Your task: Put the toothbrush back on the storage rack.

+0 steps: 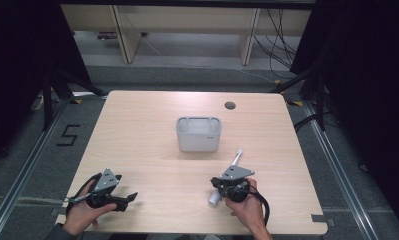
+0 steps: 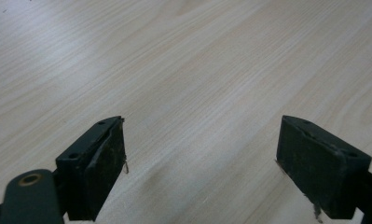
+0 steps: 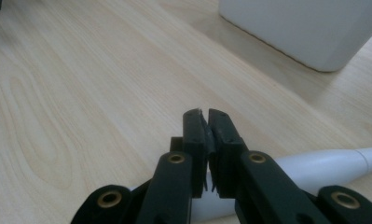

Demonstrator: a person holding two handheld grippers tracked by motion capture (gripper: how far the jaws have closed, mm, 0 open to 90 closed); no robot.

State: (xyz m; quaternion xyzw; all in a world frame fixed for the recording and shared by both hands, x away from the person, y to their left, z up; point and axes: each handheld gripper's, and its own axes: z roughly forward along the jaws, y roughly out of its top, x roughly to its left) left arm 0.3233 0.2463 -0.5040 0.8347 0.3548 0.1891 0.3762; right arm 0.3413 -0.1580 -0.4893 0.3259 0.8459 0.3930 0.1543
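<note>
The right tool (image 3: 207, 116) has its jaws closed together above a white toothbrush-like wand (image 3: 314, 170) that lies flat on the desk (image 1: 152, 150) beneath them — whether it is pinched cannot be told. The white bin (image 1: 198, 133) stands near, mid-desk, with bare room around it. The left tool (image 2: 200, 154) (jaws wide, holding nothing) rests well apart near the front edge.

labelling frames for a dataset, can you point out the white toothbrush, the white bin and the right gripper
white toothbrush (image 3: 314, 169), right gripper view, on its handle
white bin (image 1: 198, 138), high view, on its front wall
right gripper (image 3: 207, 122), right gripper view, between its closed fingertips
</note>
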